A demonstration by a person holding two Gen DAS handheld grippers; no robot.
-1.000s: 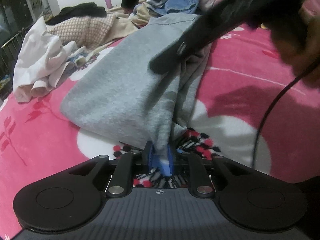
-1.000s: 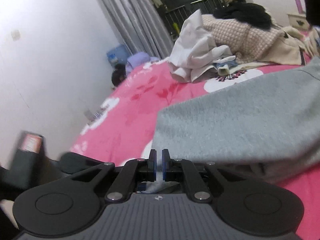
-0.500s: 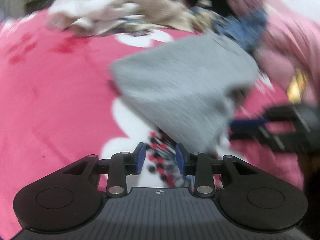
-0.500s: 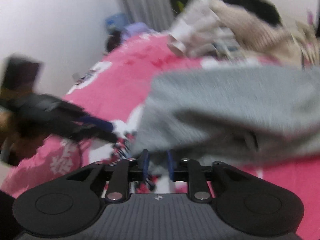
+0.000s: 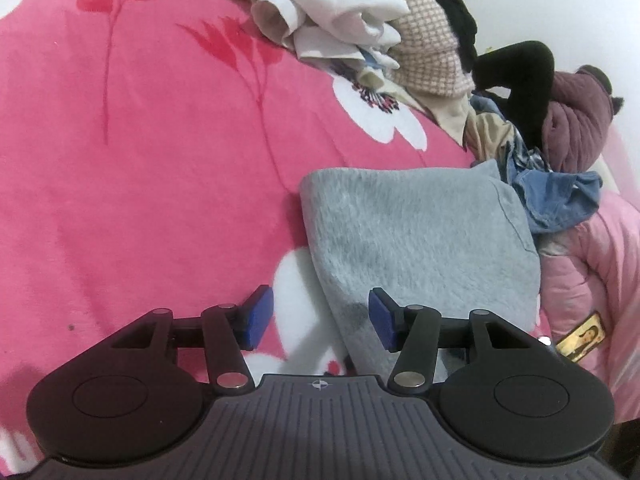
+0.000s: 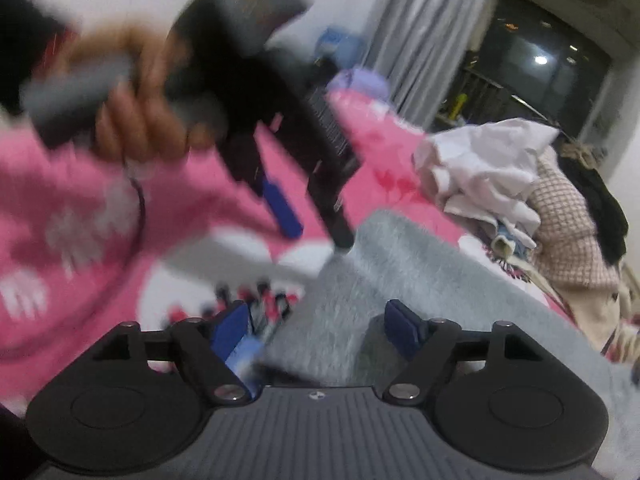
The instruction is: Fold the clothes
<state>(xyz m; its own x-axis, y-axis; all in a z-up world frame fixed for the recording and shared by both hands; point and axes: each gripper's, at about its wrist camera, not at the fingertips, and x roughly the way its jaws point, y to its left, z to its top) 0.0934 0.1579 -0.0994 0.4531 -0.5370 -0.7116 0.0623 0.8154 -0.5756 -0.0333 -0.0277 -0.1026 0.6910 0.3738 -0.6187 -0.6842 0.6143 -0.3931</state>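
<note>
Grey folded garment (image 5: pixel 420 236) just beyond both wide-spread, empty tools (image 5: pixel 316 316) (image 6: pixel 316 330).

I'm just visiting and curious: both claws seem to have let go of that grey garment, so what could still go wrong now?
1. The grey garment lies against the unfolded clothes pile; a nudge might mix them.
2. The open left gripper and right gripper hover over its near edge and could snag and undo the fold.
3. The two grippers are close together and might bump.
</note>
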